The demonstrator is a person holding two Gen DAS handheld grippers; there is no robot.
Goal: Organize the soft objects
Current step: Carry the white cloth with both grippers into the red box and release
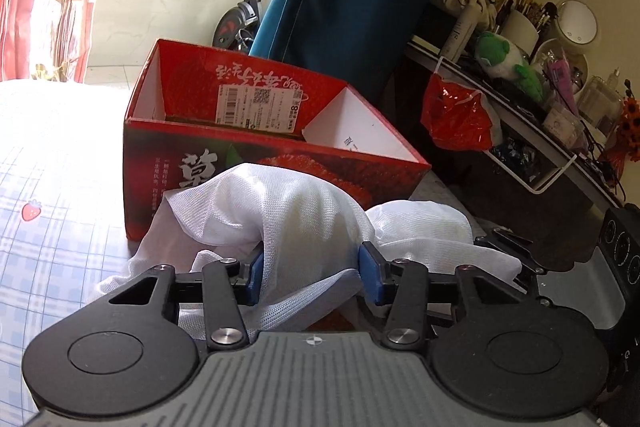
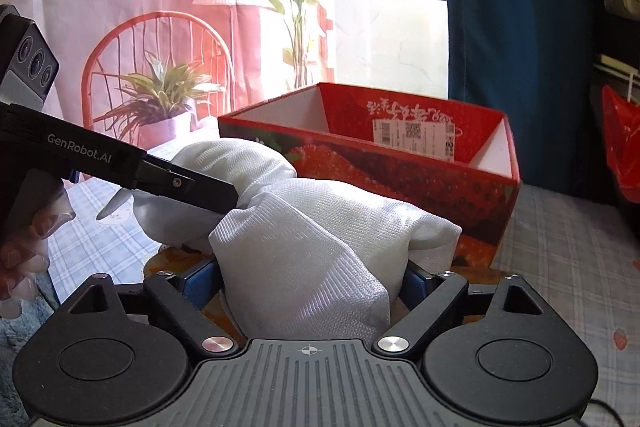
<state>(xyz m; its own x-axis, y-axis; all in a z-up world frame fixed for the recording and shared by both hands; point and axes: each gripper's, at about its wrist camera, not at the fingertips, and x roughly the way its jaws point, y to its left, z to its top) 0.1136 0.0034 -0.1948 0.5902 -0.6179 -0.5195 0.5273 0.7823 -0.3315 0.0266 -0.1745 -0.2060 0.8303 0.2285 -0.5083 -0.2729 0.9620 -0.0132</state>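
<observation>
Cloth: one white mesh cloth (image 2: pixel 304 239), bunched on the bed just in front of the box and touching its front wall; it fills the space between both grippers' fingers.
Box: one red strawberry box (image 1: pixel 280 155), open at the top, standing on the checked sheet (image 1: pixel 48 187); inside, only a white shipping label (image 1: pixel 256 107) on the far wall and a white flap show.
Left gripper (image 1: pixel 308 269): the blue pads press into a gathered fold of the cloth from either side, so it grips the cloth.
Right gripper (image 2: pixel 312 283): fingers stand wide with the thick bundle of cloth between them; both pads are mostly covered by the cloth, so whether they press on it I cannot tell.
Hand: one gloved hand (image 2: pixel 24 259) at the left edge of the right wrist view, on the left gripper's handle, cut off by the frame.
Hidden: the box floor and the cloth's lower edge, behind the gripper bodies.
Writing: "GenRobot.AI" on the left gripper's side; Chinese lettering on the box, upside down on the inner wall, too small to read; barcode and QR code on the label.
Shelf side: one green-and-white plush (image 1: pixel 506 63), one red bag (image 1: pixel 456 119) hanging from the shelf edge.
</observation>
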